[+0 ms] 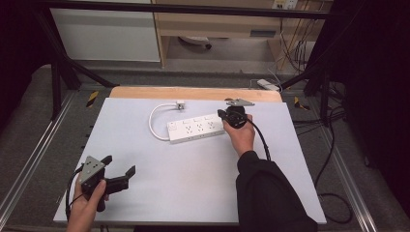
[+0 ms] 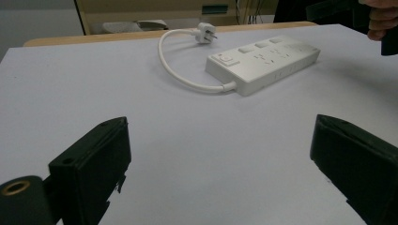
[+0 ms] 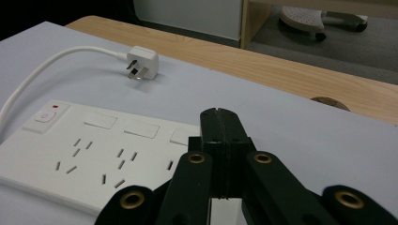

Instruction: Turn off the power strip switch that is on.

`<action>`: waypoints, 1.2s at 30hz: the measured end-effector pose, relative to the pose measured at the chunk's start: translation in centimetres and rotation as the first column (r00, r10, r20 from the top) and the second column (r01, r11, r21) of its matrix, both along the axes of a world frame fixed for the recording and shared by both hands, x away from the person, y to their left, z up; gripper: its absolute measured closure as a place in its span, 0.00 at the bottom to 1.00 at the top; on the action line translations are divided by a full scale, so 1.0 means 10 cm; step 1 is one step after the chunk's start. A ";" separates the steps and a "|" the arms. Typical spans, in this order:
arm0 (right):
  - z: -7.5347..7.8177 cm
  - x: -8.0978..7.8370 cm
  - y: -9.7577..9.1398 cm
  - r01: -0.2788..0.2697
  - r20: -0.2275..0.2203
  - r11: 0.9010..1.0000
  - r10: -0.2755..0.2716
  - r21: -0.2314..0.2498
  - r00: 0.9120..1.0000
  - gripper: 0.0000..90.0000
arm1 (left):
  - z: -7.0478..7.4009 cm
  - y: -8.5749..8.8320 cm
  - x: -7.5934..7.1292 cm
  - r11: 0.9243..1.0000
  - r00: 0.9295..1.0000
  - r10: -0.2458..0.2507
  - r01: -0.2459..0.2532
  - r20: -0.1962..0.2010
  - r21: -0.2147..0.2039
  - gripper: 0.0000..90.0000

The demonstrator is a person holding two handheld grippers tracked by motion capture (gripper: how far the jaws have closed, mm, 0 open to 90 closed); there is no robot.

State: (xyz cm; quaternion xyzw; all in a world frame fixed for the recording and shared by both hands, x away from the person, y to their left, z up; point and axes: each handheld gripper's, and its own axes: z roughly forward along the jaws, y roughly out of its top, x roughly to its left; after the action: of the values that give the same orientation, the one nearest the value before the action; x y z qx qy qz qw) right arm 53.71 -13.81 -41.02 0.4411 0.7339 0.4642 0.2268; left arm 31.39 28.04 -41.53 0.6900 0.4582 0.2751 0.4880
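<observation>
White plastic power strip (image 1: 196, 128) with a row of sockets and a switch at one end lies flat on the pale grey table sheet (image 1: 193, 179), toward the far middle, its short white cord (image 1: 153, 121) curling round to a white plug (image 1: 180, 103) that rests near the wooden table edge (image 1: 193, 93). At the strip's right end the right gripper (image 1: 223, 115) sits just above the sockets, its two black jaws pressed together with nothing between them, as the right gripper view shows. Well apart, at the near left corner of the sheet, the left gripper (image 1: 119, 165) is held with its jaws spread wide and empty, pointing toward the strip.
</observation>
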 end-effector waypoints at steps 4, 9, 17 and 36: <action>0.04 -0.06 -0.06 -0.002 0.010 1.000 0.002 0.010 1.000 1.00 | 0.00 0.00 0.00 1.000 1.000 0.002 -0.002 -0.002 0.001 0.06; 0.09 -0.14 -0.14 -0.008 0.019 1.000 0.007 0.022 1.000 1.00 | 0.00 0.00 0.00 1.000 1.000 0.000 0.000 -0.002 0.004 0.06; 0.14 -0.26 -0.25 -0.007 0.033 0.999 0.006 0.033 0.999 1.00 | -0.01 0.00 0.00 1.000 1.000 0.000 0.000 -0.005 0.011 0.06; 0.34 -0.53 -0.48 0.017 0.057 0.996 -0.022 0.086 0.998 0.49 | -0.01 0.00 -0.01 1.000 1.000 -0.003 0.003 -0.007 0.017 0.06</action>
State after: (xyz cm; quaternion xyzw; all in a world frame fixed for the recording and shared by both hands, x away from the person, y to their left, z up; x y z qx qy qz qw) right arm 48.45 -18.65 -37.62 0.4442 0.7020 0.5055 0.2333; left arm 31.27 27.99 -41.66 0.6957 0.4568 0.2757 0.4810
